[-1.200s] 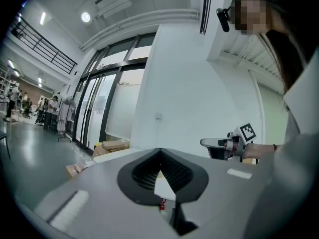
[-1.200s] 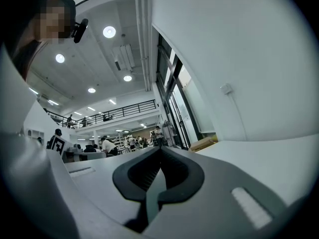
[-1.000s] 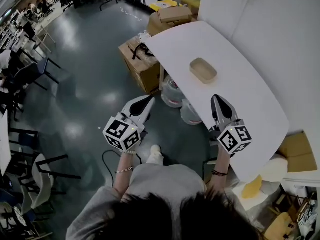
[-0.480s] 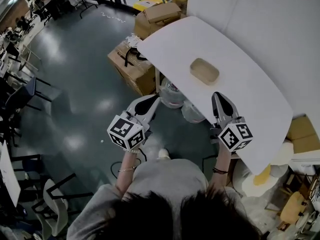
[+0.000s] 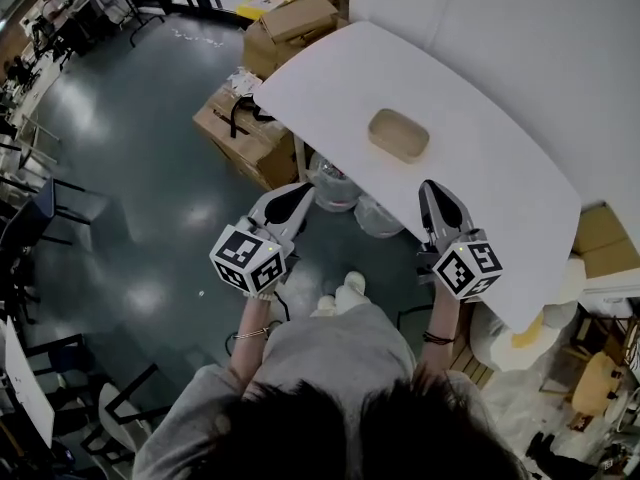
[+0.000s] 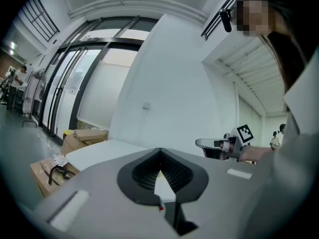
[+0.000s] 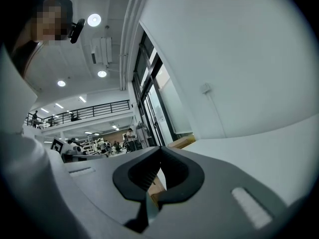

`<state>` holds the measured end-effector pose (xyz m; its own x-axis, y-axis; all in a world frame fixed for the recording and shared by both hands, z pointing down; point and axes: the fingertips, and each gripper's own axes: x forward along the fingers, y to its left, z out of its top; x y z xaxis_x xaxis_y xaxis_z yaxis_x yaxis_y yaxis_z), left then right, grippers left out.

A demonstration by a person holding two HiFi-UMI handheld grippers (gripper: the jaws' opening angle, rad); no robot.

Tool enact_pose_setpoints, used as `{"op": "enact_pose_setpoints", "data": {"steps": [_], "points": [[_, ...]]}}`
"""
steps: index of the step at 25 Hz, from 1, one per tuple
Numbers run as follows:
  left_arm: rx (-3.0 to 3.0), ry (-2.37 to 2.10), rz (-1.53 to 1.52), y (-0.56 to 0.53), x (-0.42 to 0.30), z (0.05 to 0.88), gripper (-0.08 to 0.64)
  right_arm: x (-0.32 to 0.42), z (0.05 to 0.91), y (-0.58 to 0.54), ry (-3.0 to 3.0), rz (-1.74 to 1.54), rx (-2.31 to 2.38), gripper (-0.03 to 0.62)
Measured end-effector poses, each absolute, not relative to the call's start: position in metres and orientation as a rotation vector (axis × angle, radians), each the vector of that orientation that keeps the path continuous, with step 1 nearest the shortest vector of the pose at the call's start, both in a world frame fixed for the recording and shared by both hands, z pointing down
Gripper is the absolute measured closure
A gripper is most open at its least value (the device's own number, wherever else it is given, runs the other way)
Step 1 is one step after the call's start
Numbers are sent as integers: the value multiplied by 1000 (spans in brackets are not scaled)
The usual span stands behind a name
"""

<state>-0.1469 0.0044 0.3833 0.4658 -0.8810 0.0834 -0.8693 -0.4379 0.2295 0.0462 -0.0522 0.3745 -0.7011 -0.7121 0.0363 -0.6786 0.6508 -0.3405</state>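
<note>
A person stands at the near edge of a white tabletop (image 5: 490,183), a gripper in each hand and both arms held out in front. The left gripper (image 5: 298,192) hangs off the tabletop's near left edge, above the grey floor (image 5: 130,188). Its fingers (image 6: 149,171) are pressed together at the tips, with nothing between them. The right gripper (image 5: 433,188) sits over the tabletop's near edge, its fingers (image 7: 144,171) likewise closed tip to tip and empty. Both point towards a shallow tan tray (image 5: 398,135), which lies alone near the middle of the tabletop, apart from both grippers and nearer to the right one. Beyond the tabletop's left end, cardboard boxes (image 5: 245,133) stand on the floor, one of them open and showing black straps. A white wall (image 5: 520,38) runs along the tabletop's far edge.
</note>
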Motion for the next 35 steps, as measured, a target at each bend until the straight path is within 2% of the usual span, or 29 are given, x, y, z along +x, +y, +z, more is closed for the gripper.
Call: {"op": "enact_pose_setpoints", "data": {"steps": [22,35], "points": [[2515,-1331,-9,-144,-115,407,565,75,404,-173,2714,-603,-1302,580],[2518,-1245,34,-184,-99,423,565,84,421,-206,2672,-672,-1374,580]]}}
